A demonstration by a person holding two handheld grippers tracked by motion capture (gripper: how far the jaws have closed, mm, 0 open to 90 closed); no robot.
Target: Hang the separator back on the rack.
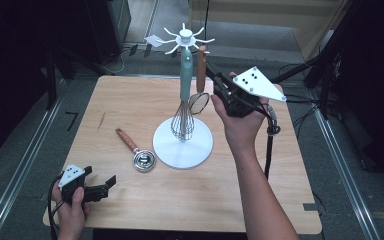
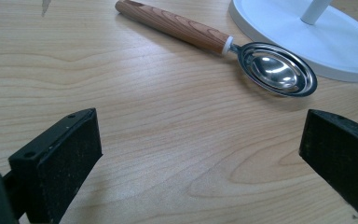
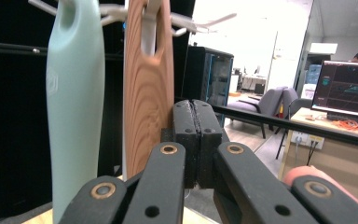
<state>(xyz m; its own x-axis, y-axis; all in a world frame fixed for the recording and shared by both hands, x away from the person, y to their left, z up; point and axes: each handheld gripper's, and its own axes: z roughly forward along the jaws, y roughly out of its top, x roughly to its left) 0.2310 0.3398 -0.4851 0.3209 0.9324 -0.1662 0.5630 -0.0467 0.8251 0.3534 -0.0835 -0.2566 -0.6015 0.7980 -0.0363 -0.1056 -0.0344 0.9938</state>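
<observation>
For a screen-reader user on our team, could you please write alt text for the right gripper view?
The right gripper has its two black jaws pressed shut with nothing between them, just right of a wood-handled utensil hanging from a white rack hook. A pale green handle hangs to its left; an office with chairs and a monitor lies behind.

1. A light wood table (image 1: 130, 95) stands on a grey floor (image 1: 25, 150).
2. Metal rails (image 1: 17, 172) run along the floor on both sides.
3. Dark equipment (image 1: 107, 20) stands behind.
4. The right gripper view shows a bright office: grey chairs (image 3: 272, 105), a lit monitor (image 3: 347, 91), a desk (image 3: 335, 140).
</observation>
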